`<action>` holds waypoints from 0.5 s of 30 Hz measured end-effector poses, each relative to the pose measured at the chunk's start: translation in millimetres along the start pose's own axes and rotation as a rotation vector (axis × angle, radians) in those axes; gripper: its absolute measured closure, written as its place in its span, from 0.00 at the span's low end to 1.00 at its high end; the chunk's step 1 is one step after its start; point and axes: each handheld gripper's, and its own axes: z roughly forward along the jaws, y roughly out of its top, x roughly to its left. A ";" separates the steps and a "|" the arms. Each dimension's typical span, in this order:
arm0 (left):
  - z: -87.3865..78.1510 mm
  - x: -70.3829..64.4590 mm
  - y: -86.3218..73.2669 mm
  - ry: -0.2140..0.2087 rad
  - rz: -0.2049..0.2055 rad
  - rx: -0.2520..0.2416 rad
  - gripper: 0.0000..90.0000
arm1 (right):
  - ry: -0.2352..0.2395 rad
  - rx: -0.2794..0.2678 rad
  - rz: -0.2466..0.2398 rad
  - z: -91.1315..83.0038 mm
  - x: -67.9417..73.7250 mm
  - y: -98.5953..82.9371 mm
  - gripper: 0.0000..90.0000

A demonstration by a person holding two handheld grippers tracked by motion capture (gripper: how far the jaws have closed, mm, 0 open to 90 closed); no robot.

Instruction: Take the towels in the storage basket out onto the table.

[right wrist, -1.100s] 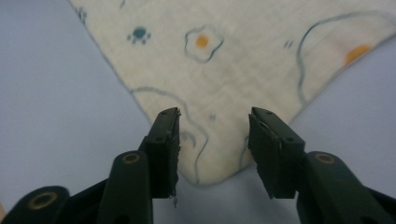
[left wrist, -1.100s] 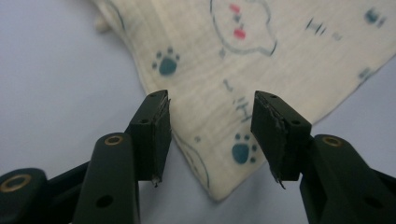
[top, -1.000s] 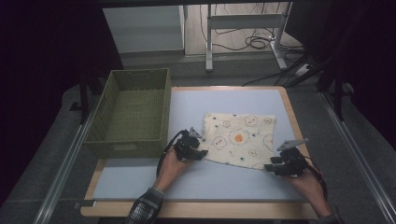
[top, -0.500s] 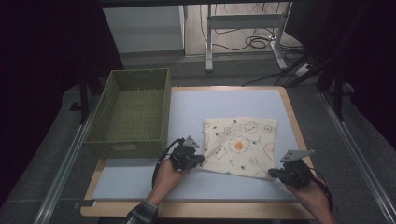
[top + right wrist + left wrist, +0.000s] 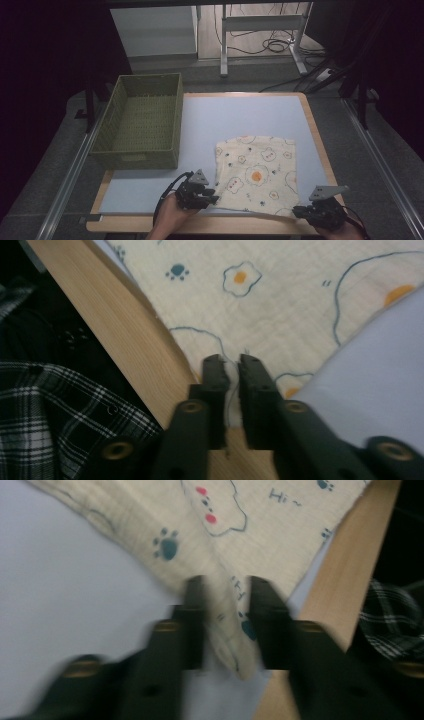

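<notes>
Left fingers (image 5: 192, 625): clenched on the near-left corner of the printed cloth (image 5: 257, 175); a fold of fabric sits between them, by the wooden edge of the surface (image 5: 240, 125).
Left gripper (image 5: 209, 196): held in a hand (image 5: 172, 217) at the near edge of the surface, touching the cloth's left corner.
Basket (image 5: 127, 150): green woven, on the far-left part of the surface, apart from the cloth.
Cloth: cream with egg and paw prints, spread on the near-right part of the pale blue surface.
Right fingers (image 5: 255, 395): clenched on the cloth's near-right corner, over the wooden edge.
Right gripper (image 5: 297, 211): at the near-right corner.
</notes>
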 end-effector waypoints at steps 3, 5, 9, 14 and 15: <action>-0.1 20.2 22.8 0.060 -0.011 -0.047 0.60 | -0.045 -0.052 0.019 -8.3 -15.3 11.9 0.79; 2.3 26.6 29.6 0.068 -0.016 -0.053 0.60 | -0.071 -0.068 0.031 -5.1 -28.2 19.9 0.79; 16.7 50.7 54.7 0.095 -0.045 -0.068 0.61 | -0.104 -0.080 0.046 5.5 -51.9 33.9 0.79; 38.0 81.6 84.4 0.161 -0.048 -0.045 0.62 | -0.146 -0.075 0.095 23.7 -92.9 59.6 0.82; 44.1 94.4 94.4 0.169 -0.061 -0.049 0.62 | -0.165 -0.074 0.111 29.2 -108.0 68.9 0.82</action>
